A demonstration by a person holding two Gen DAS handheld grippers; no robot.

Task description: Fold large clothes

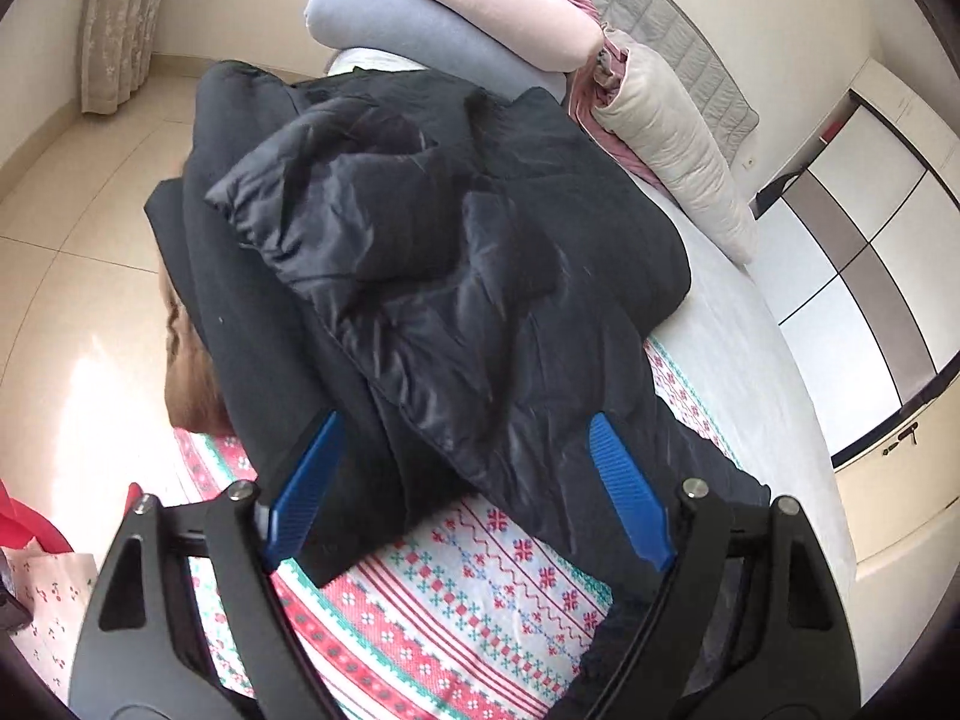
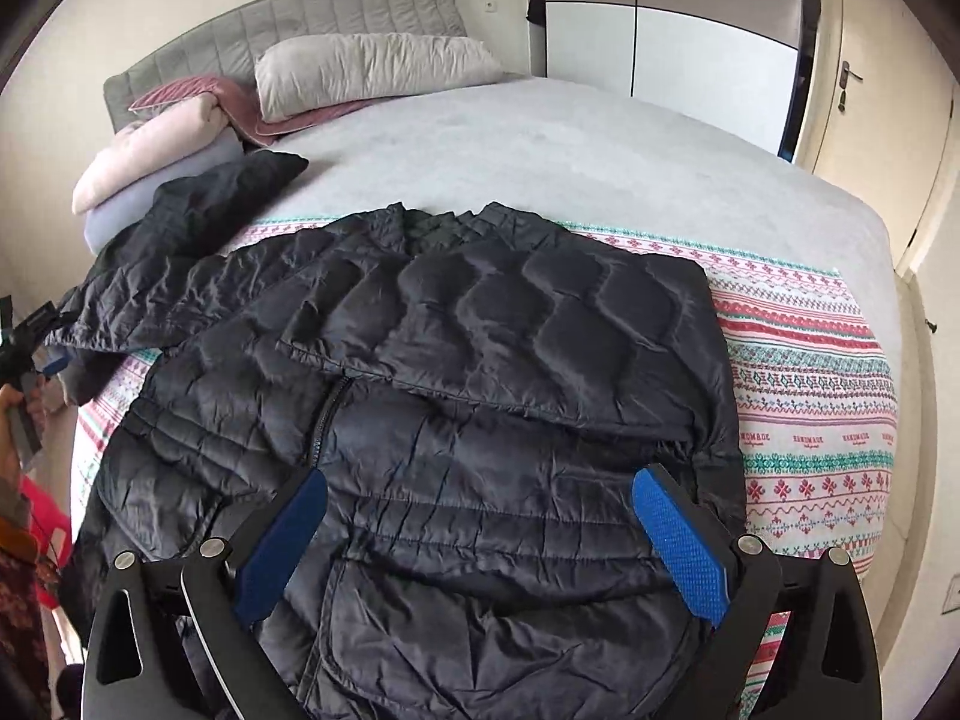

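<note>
A black quilted puffer jacket (image 2: 456,396) lies front-up on the patterned blanket (image 2: 816,396) on the bed. One sleeve is folded across its chest; the other sleeve (image 2: 180,276) stretches left. My right gripper (image 2: 480,516) is open above the jacket's lower body, its blue fingers (image 2: 678,540) apart and empty. In the left wrist view the jacket sleeve (image 1: 420,300) lies over a stack of dark folded clothes (image 1: 252,324). My left gripper (image 1: 468,450) is open over the sleeve's end, holding nothing.
A grey sheet (image 2: 540,150) covers the far bed. Pillows (image 2: 372,72) and folded pink and lilac bedding (image 2: 150,162) sit by the grey headboard (image 2: 288,18). A wardrobe (image 2: 660,30) and door (image 2: 870,90) stand right. Tiled floor (image 1: 78,252) lies left of the bed.
</note>
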